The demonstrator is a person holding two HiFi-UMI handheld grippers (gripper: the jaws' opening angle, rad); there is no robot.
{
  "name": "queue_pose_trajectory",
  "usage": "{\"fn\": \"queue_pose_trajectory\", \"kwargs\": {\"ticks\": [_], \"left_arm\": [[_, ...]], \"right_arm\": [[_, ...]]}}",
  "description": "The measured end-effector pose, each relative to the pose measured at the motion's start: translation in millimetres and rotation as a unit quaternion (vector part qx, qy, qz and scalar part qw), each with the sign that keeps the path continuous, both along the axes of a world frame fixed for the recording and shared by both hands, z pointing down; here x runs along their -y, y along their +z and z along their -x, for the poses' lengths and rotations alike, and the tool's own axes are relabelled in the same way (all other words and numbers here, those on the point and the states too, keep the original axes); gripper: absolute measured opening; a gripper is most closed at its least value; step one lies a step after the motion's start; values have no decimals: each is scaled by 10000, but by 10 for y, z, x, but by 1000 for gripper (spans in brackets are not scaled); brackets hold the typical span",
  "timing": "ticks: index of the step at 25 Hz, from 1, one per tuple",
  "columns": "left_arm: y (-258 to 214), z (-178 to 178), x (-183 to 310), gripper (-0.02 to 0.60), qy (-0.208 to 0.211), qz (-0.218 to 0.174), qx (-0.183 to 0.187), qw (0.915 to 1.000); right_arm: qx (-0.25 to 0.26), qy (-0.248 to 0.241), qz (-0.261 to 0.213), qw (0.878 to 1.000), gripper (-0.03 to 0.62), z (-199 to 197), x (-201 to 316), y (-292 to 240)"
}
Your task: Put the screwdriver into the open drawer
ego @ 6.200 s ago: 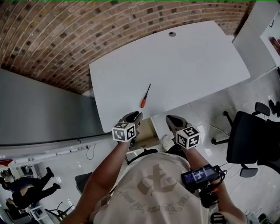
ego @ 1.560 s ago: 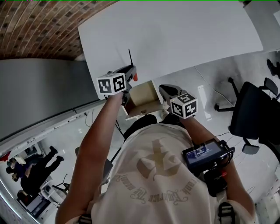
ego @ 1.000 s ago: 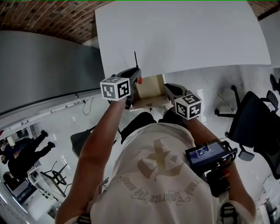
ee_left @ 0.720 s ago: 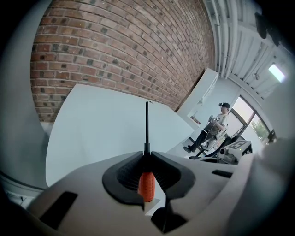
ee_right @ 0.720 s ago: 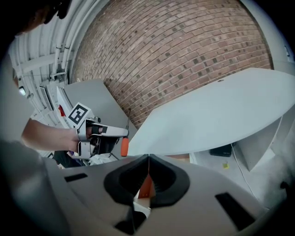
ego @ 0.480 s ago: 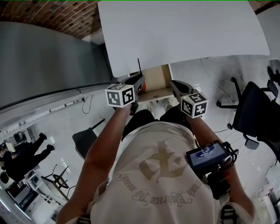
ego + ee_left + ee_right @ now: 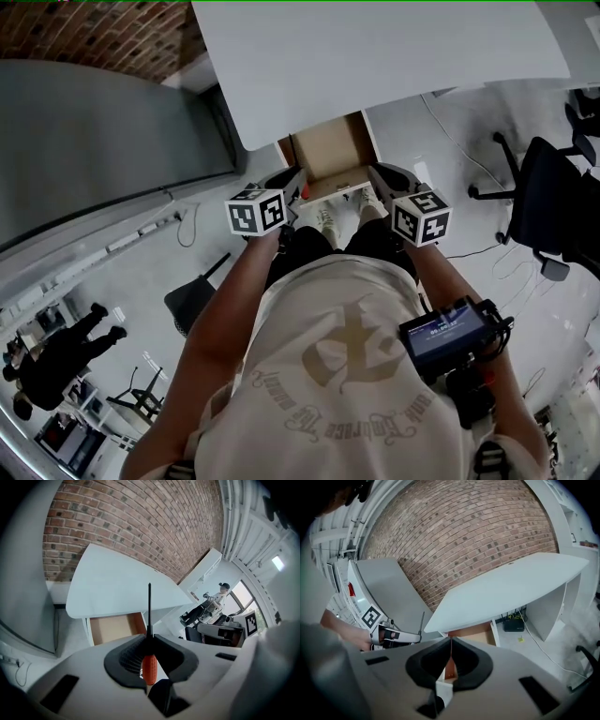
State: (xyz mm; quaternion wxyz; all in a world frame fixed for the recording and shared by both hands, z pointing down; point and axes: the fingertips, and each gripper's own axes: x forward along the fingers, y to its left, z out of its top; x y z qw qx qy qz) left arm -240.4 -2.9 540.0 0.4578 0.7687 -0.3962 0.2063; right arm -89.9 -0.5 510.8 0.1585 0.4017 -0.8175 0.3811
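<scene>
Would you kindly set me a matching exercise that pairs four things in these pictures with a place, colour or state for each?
Things:
1. screwdriver
2. drawer
3. right tool
4. office chair

Descriptions:
A. black, on the floor at the right of the head view
B. jaws together, nothing between them
C. clamped by its orange handle in the left tool
D. pulled open under the white table

Pairs: 1-C; 2-D; 3-B; 4-A
</scene>
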Motion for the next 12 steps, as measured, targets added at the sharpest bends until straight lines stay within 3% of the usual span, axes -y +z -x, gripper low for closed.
{"fn": "queue_pose_trajectory", "kwargs": {"ticks": [12], "left_arm": [[150, 239, -247, 67, 75, 34, -193, 9998]], "right_arm": [[-202, 250, 132, 9994, 23, 197, -299, 76]]}}
